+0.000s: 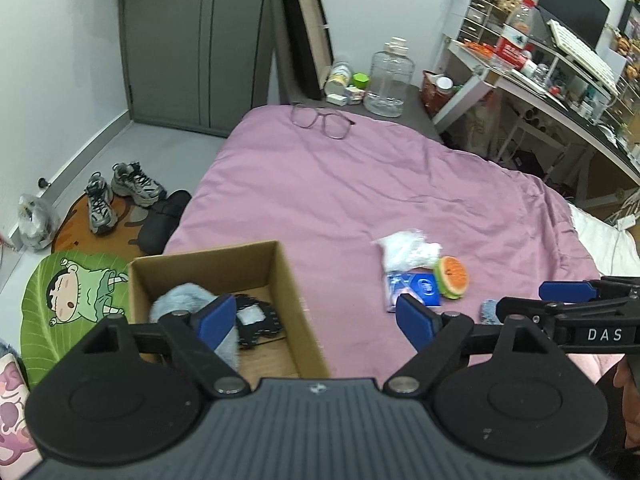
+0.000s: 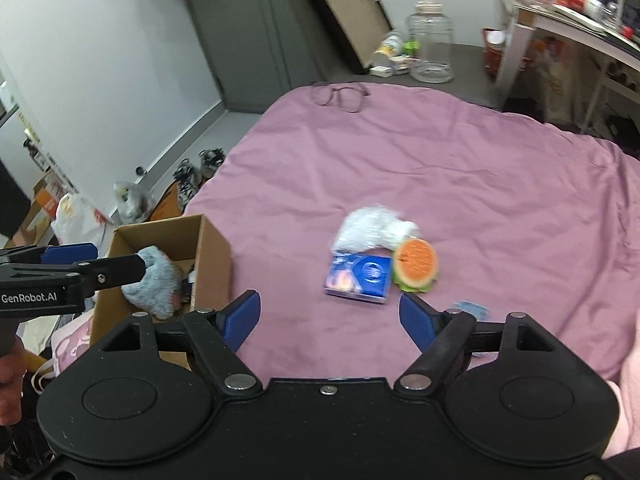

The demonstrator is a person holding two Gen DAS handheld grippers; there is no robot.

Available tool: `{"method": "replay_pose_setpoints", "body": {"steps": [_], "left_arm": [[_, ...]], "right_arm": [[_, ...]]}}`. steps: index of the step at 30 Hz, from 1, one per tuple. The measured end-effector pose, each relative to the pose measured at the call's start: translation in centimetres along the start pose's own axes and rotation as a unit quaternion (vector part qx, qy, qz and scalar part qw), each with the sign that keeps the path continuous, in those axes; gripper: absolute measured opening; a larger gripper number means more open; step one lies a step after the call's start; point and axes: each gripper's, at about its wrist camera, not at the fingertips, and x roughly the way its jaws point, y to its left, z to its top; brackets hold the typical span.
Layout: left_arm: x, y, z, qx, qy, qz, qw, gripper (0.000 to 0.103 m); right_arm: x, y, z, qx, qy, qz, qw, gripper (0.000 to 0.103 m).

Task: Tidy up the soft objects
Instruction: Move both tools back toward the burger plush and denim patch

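With both the left tongs (image 1: 316, 316) and right tongs (image 2: 330, 314) wide open and empty, bring one squarely over the round orange-and-green plush burger (image 2: 414, 266) beside the open brown cardboard box (image 2: 212, 248) on the bed before closing gently.

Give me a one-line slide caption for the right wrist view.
Open right claw above the pink bedspread, facing a blue packet and burger plush; cardboard box holds a grey plush.
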Motion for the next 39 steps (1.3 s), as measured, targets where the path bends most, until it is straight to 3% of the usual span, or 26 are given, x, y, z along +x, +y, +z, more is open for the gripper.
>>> {"method": "replay_pose_setpoints", "body": {"steps": [8, 21, 39], "left_arm": [[-0.3, -3.8, 0.2, 0.024, 0.0, 0.001, 0.9997, 0.086], [1.0, -8.3, 1.0, 0.047, 0.003, -0.037, 0.9982, 0.086], [8.9, -12.5, 2.3, 0.067, 0.059, -0.053, 0.9946, 0.089]], "right_arm": [[-2.0, -4.4, -1.1, 0.033, -0.01, -0.006, 0.999, 0.08], [-2.0, -10.1, -2.5, 0.081, -0.009, -0.01, 0.997, 0.08], [3.2, -15.4, -3.1, 0.116, 0.045, -0.01, 0.992, 0.075]]}}
